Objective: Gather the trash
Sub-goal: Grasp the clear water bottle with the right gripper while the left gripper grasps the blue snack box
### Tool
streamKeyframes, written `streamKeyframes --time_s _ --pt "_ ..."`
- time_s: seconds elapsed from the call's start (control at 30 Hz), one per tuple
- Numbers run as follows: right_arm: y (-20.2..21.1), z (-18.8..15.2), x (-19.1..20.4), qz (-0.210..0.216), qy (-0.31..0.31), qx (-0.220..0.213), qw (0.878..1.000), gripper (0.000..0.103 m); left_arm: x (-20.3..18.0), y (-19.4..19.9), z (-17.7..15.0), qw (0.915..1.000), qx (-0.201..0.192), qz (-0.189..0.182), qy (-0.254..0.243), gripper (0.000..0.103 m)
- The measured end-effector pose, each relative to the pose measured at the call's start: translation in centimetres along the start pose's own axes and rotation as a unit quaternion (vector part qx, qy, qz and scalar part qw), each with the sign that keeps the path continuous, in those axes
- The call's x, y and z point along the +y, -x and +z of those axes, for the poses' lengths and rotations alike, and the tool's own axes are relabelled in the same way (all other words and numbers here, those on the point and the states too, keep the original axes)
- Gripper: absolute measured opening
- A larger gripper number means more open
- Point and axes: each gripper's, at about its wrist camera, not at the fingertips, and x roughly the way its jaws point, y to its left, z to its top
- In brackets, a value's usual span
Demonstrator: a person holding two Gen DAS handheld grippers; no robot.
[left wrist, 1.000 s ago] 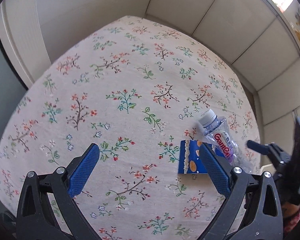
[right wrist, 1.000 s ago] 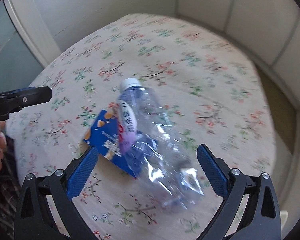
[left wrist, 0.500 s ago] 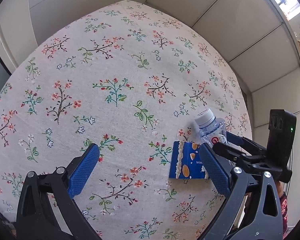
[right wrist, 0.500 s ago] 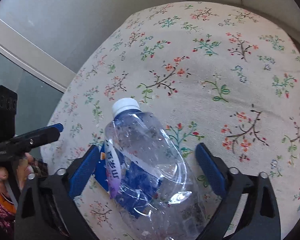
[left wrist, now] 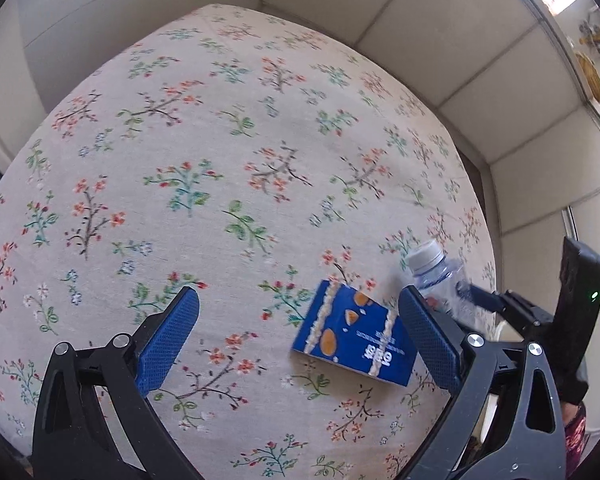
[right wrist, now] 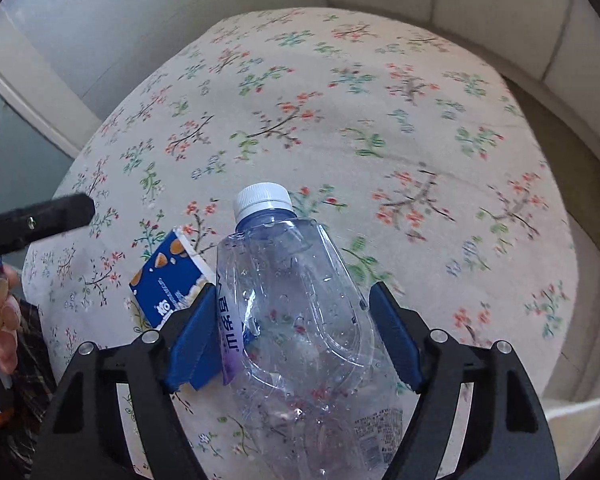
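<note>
A crushed clear plastic bottle [right wrist: 296,304] with a white cap sits between the blue pads of my right gripper [right wrist: 292,320], which has closed on its body and holds it off the cloth. The bottle also shows in the left wrist view [left wrist: 436,276], at the right behind my finger. A blue snack box [left wrist: 356,340] lies flat on the floral tablecloth [left wrist: 220,160], just left of my left gripper's right finger; it shows in the right wrist view [right wrist: 168,280] too. My left gripper [left wrist: 300,332] is open and empty above the cloth.
Cream padded wall panels [left wrist: 440,40] ring the table's far side. The table edge drops off at the right [right wrist: 580,280]. The left gripper's body [right wrist: 40,216] and the hand holding it show at the left of the right wrist view.
My right gripper's jaws have closed onto the bottle and raised it off the blue box. The left gripper has stayed open, shifting slightly over the cloth.
</note>
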Motion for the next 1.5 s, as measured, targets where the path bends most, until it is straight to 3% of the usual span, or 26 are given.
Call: streamKeyframes --time_s 0.17,0.27,0.37,0.43,0.53,0.63,0.73,0.77,0.83,0.9,0.93,1.0,1.03,1.23,1.27,1.33,1.4,1.5 --pt "3.1 -1.4 -2.5 -0.009 -0.06 -0.042 0.997 0.075 -1.9 -1.3 -0.7 0.9994 0.018 0.018 -0.024 0.096" --pt "5.0 -2.7 -3.8 -0.005 -0.093 -0.063 0.994 0.075 -5.2 -1.6 -1.1 0.9921 0.016 0.04 -0.118 0.096" --pt "6.6 -3.8 -4.4 -0.007 -0.12 -0.083 0.989 0.075 -7.8 -2.3 -2.0 0.9765 0.046 0.058 -0.202 0.096" --pt "7.8 -4.3 -5.0 -0.003 -0.135 -0.098 0.986 0.075 -7.4 -3.0 -2.3 0.9792 0.056 0.076 -0.18 0.096" --pt "8.8 -4.9 -5.5 0.0 -0.141 -0.108 0.984 0.075 -6.8 -4.4 -2.6 0.9853 0.087 0.059 -0.135 0.096" --pt "9.0 -5.2 -5.6 0.004 -0.143 -0.11 0.984 0.075 -8.8 -4.2 -3.3 0.9752 0.076 0.075 -0.194 0.096" --pt "9.4 -5.8 -5.9 0.014 -0.15 -0.112 0.982 0.075 -11.8 -3.3 -4.1 0.9449 0.078 0.077 -0.308 0.096" --pt "9.7 -6.0 -6.0 0.018 -0.152 -0.115 0.981 0.075 -12.7 -3.3 -4.5 0.9276 0.094 0.072 -0.354 0.096" --pt "10.1 -6.2 -6.2 0.02 -0.154 -0.121 0.98 0.075 -13.9 -3.5 -5.2 0.8865 0.11 0.091 -0.44 0.096" --pt "10.6 -6.5 -6.3 0.021 -0.155 -0.126 0.98 0.075 -14.7 -4.0 -6.1 0.8293 0.122 0.12 -0.532 0.096" --pt "10.7 -6.6 -6.5 0.02 -0.155 -0.127 0.979 0.075 -14.9 -4.4 -6.4 0.8063 0.139 0.119 -0.562 0.096" --pt "10.8 -6.8 -6.8 0.018 -0.158 -0.126 0.979 0.075 -15.0 -5.2 -6.8 0.778 0.154 0.125 -0.596 0.096" --pt "10.7 -6.9 -7.0 0.018 -0.16 -0.125 0.979 0.075 -15.1 -5.8 -6.8 0.7683 0.162 0.127 -0.606 0.096" --pt "10.7 -7.0 -7.7 0.016 -0.168 -0.119 0.978 0.075 -14.8 -9.9 -6.8 0.729 0.204 0.137 -0.639 0.096" --pt "10.7 -7.0 -7.6 0.016 -0.167 -0.119 0.979 0.075 -14.6 -10.6 -6.8 0.7262 0.208 0.14 -0.64 0.097" --pt "10.6 -7.0 -7.5 0.014 -0.165 -0.118 0.979 0.075 -14.4 -10.6 -6.0 0.7425 0.207 0.123 -0.625 0.097" --pt "10.6 -6.9 -7.6 0.013 -0.166 -0.117 0.979 0.075 -13.7 -10.4 -5.0 0.7681 0.197 0.115 -0.598 0.093" --pt "10.5 -6.7 -7.3 0.013 -0.164 -0.118 0.979 0.075 -12.0 -9.9 -3.3 0.818 0.194 0.092 -0.534 0.08"
